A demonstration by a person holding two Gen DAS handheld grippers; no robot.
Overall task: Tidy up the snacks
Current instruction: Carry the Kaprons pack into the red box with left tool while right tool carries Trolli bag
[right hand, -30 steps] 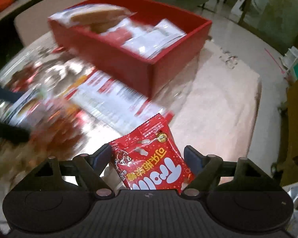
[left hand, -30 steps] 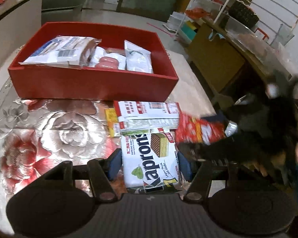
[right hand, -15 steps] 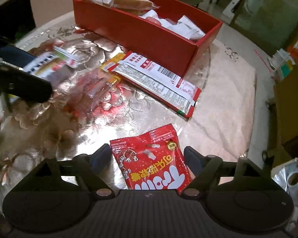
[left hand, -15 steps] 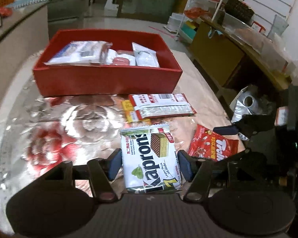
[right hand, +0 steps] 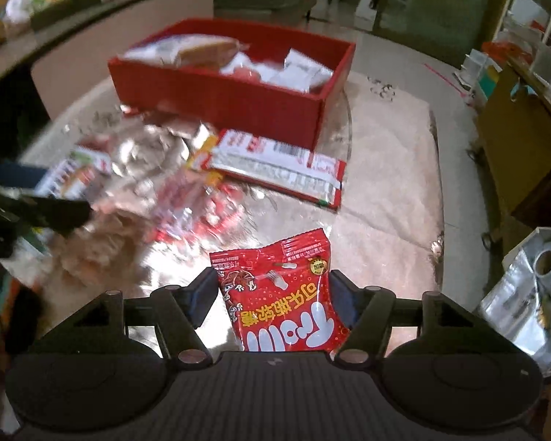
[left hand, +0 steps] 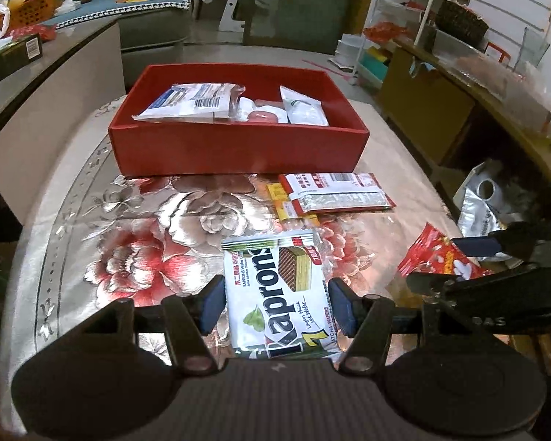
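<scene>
Round worktop [left hand: 92, 220] under a shiny floral cloth is carrying everything. Open red rectangular cardboard box [left hand: 238, 147] is sitting at its far side, holding several white-wrapped snack packets [left hand: 202, 101]. Flat red-and-white foil sachet [left hand: 336, 193] is lying on the cloth just before the box. Left tongs [left hand: 277, 305] are pinching a white Kaprons matcha wafer pack [left hand: 279, 294] above the cloth. Right tongs [right hand: 273, 297] are closing on a red Trolli gummy bag [right hand: 286, 294], held between the pads.
</scene>
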